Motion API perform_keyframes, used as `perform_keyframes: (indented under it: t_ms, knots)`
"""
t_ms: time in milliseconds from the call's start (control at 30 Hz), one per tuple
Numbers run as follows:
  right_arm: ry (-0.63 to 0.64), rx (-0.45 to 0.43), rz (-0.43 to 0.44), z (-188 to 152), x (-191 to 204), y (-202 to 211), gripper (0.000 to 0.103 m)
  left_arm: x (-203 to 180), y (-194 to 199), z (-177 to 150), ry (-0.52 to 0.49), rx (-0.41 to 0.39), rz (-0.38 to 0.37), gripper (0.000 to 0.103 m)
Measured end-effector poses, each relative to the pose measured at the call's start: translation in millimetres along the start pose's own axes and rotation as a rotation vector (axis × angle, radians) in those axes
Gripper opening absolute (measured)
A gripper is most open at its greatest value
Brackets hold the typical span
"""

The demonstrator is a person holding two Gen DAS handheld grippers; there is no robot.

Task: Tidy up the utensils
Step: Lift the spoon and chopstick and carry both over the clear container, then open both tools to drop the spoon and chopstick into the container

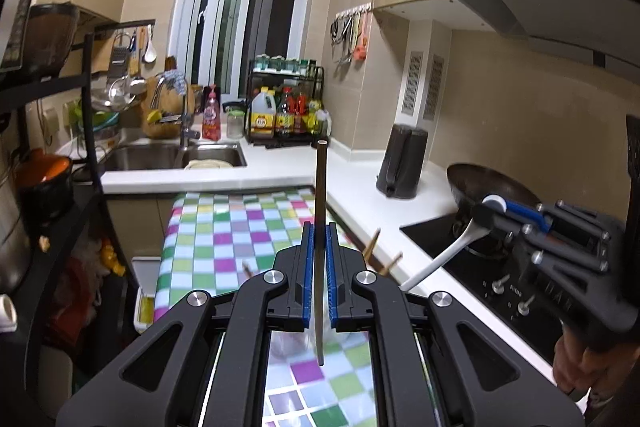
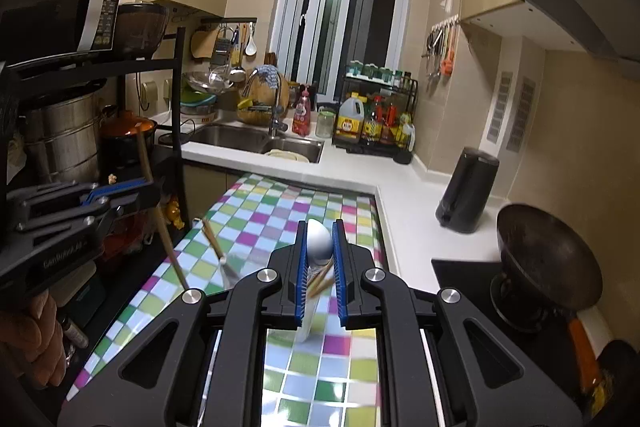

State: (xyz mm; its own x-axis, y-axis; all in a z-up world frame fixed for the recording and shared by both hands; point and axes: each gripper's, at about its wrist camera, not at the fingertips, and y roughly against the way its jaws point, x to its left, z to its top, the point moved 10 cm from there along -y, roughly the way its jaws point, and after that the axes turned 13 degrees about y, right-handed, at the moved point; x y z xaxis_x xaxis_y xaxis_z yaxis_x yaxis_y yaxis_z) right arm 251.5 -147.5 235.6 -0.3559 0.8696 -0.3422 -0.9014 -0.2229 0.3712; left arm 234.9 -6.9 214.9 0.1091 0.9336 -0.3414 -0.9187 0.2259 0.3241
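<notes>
Above checkered table (image 1: pixel 224 227): left jaws clamp upright chopstick (image 1: pixel 320 211); right jaws clamp white spoon (image 2: pixel 319 241), bowl up.

White spoon (image 2: pixel 319 241), checkered multicolour tablecloth (image 2: pixel 280 203)

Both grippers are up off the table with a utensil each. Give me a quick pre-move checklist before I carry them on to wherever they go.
1. Left gripper shut on the chopstick: ok, clamped near mid-length, standing upright.
2. Right gripper shut on the white spoon: ok, bowl between the jaws, handle hanging down.
3. Grippers apart from each other: ok.
4. More utensils below on the checkered table: ok, chopsticks show there, blurred.
5. Drop-off container: cannot tell, none clearly visible.
</notes>
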Motion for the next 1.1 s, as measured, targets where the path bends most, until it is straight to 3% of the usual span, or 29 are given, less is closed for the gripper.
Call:
perform_keyframes:
  t_ms: [133,300,667,900,967,1000,1033,1100]
  knots:
    - [0.012,-0.010,-0.007,19,-8,-19,0.012,-8,-23,34,-0.013,-0.035,-0.016,0.006]
    - [-0.002,0.028,0.002,15,-14,-64,0.012,-5,-63,40,-0.007,-0.013,-0.015,0.006]
    - [-0.029,0.157,0.092,-48,15,-143,0.012,31,-151,-48,-0.026,0.238,0.020,0.006]
    - [-0.039,0.209,0.146,-68,28,-160,0.012,37,-168,-86,-0.029,0.345,0.024,0.006]
    - [-0.052,0.231,0.162,-72,30,-163,0.024,35,-168,-88,-0.036,0.356,0.029,0.006]
    - [-0.060,0.230,0.158,-73,28,-162,0.034,34,-165,-86,-0.036,0.348,0.030,0.011]
    - [-0.068,0.221,0.150,-71,25,-159,0.036,33,-158,-81,-0.033,0.331,0.028,0.026]
    - [-0.079,0.204,0.146,-66,20,-150,0.038,31,-144,-68,-0.022,0.286,0.023,0.041]
